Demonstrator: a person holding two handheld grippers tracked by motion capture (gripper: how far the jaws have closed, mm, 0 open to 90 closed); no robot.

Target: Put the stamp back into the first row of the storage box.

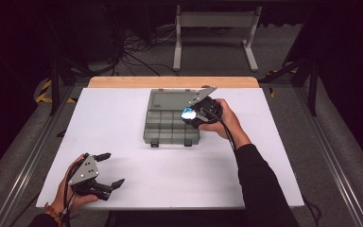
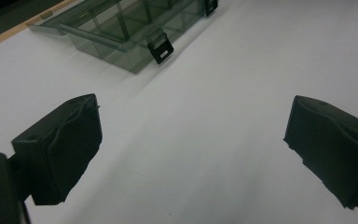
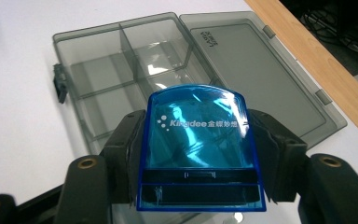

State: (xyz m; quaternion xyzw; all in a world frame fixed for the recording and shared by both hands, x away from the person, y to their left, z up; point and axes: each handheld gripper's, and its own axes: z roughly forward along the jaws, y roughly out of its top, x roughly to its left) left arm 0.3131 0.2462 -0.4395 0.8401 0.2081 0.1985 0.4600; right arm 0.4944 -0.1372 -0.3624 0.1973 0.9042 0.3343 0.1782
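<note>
Right gripper: pinching translucent blue plastic case, rounded end pointing far toward open smoky-grey compartment box.
Left gripper: resting spread, holding nothing.

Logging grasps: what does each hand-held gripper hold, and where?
Right hand-held gripper clamps the blue case by its two side edges; left hand-held gripper holds nothing.
</note>
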